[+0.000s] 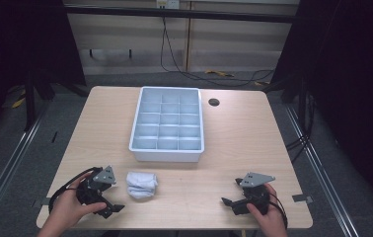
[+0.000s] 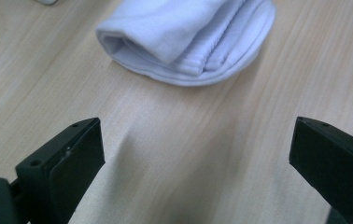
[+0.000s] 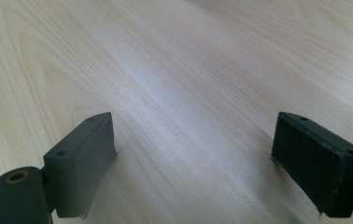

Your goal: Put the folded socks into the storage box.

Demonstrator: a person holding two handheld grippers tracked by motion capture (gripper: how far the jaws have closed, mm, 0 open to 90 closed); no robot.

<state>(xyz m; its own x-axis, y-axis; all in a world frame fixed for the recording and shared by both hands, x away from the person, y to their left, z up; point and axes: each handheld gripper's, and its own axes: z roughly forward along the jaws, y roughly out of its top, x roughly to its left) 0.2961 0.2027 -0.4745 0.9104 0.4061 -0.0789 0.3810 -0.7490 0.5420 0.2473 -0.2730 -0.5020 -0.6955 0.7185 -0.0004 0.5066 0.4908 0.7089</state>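
Your left gripper [image 1: 115,195] is wide open, holding nothing, lower left beside the plain white sock [image 1: 141,184]; your right gripper [image 1: 230,191] likewise, lower right.

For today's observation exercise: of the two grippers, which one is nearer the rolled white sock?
The left gripper. It sits just beside the sock with jaws open toward it, while the right gripper rests across the table, apart from it.

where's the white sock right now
In the high view the folded white sock lies on the table near its front edge, just right of the left gripper and in front of the compartment tray.
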